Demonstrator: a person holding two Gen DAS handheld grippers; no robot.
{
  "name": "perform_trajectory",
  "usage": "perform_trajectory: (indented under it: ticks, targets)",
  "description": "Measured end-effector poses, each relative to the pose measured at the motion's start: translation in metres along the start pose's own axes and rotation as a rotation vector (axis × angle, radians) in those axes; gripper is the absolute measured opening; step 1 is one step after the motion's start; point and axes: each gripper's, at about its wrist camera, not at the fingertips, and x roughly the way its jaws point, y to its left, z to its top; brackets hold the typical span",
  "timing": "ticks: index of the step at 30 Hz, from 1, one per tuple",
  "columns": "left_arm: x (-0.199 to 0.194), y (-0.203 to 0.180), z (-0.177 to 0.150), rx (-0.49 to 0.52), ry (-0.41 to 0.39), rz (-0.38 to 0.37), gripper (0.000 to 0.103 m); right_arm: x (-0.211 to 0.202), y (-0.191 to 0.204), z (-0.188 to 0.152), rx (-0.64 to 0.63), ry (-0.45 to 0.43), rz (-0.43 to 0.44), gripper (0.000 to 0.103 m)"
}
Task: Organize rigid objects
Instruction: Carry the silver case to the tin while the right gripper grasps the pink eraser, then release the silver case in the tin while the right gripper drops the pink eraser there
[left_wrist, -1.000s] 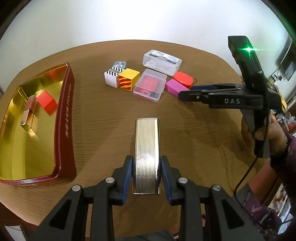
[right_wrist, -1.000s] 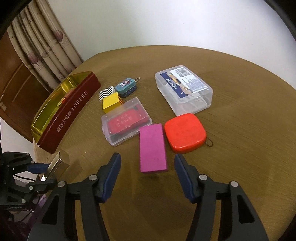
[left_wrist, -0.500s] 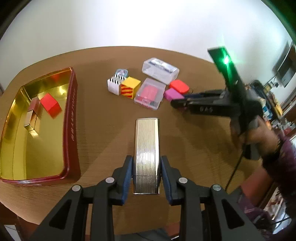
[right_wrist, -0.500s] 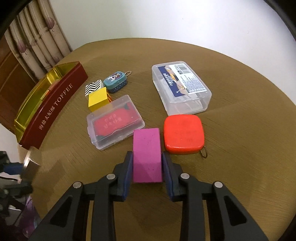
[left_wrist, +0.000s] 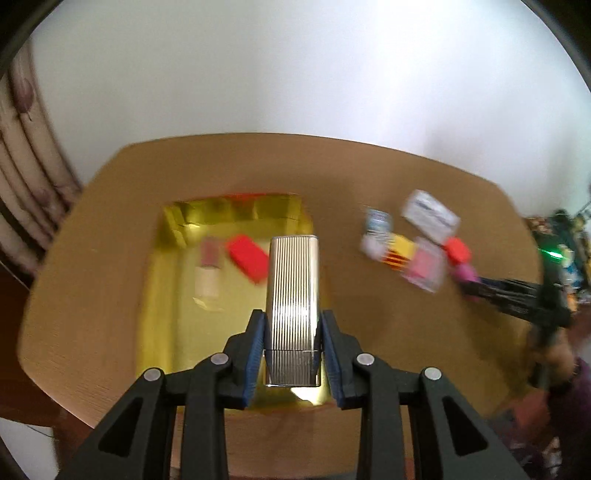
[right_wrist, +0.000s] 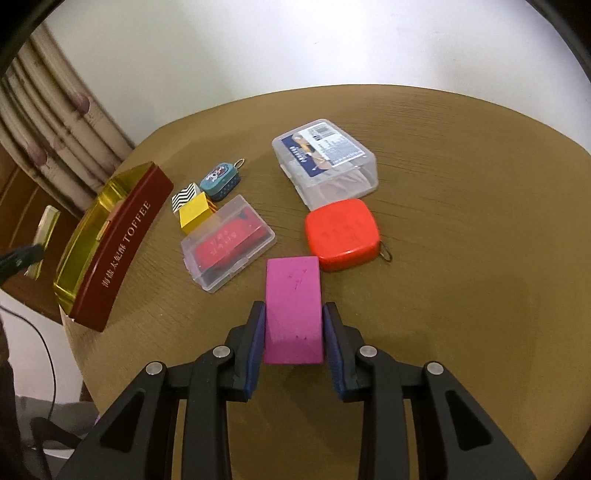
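Left tool (left_wrist: 291, 347) clamped on ribbed silver case (left_wrist: 293, 291); long axis along fingers; gold tin (left_wrist: 173, 295) lies directly beneath and ahead; right tool (right_wrist: 294, 339) clamped on magenta block (right_wrist: 293, 306).

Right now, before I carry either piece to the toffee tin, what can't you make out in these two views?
- Left wrist view: motion blur smears the tin's contents; beside the red block, a pale piece stays unidentifiable.
- Left wrist view: the silver case hides the tin floor behind it.
- Right wrist view: the tin's red wall hides its inside.
- Right wrist view: the left gripper is cut off by the edge.
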Motion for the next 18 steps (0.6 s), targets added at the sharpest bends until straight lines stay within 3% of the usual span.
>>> perform_trajectory:
  ticks: [8,18]
  targets:
    - [0.067,0.052,0.034,0.075,0.069,0.197,0.03,-0.022,0.014,0.003,0.022,-0.047,0.042,0.028]
    - [0.124,0.073,0.048,0.107,0.13,0.238,0.03,-0.031,0.051,0.021,-0.013,-0.069,0.106,0.028]
